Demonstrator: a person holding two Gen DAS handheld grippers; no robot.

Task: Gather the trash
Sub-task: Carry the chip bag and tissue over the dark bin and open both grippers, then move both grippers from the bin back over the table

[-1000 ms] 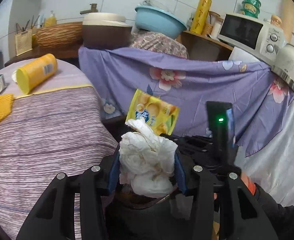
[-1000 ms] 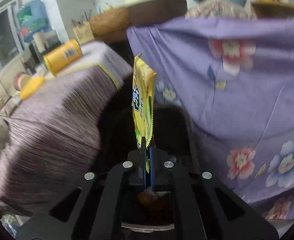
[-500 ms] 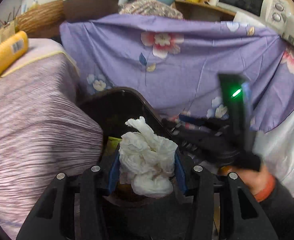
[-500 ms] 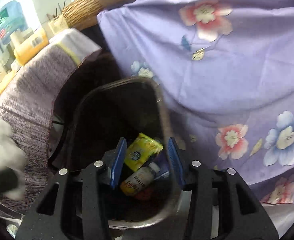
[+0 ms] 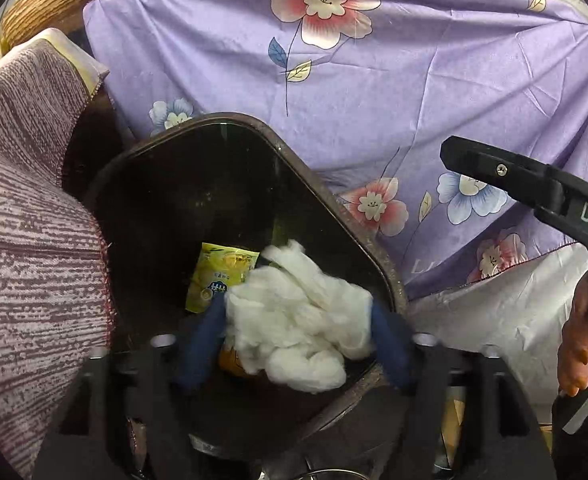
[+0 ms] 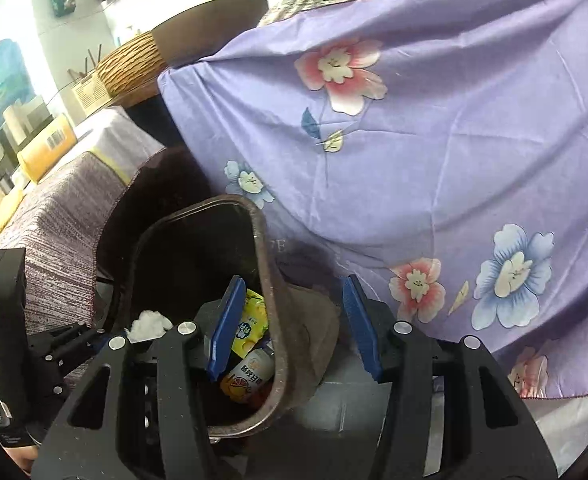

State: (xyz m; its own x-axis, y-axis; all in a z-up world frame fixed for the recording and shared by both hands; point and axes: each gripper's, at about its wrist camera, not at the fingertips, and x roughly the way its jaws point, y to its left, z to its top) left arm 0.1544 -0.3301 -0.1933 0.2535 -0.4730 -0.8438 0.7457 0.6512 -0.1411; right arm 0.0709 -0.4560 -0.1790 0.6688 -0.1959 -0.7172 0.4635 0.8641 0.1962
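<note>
Purple floral cloth [image 5: 394, 80] behind bin [image 5: 334, 204]. Left gripper [image 5: 298, 340]: clamped on tissue [image 5: 298, 320], over bin mouth. Right gripper [image 6: 289, 332]: spread, empty. Wrapper [image 5: 217, 276] binned. Step: drop-off; next, release tissue.

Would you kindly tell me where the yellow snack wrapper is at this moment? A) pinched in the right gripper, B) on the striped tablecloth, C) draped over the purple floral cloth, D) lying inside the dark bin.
D: the yellow snack wrapper lies down inside the dark bin, beside a bottle, while the right gripper hangs open and empty across the bin's rim.
</note>
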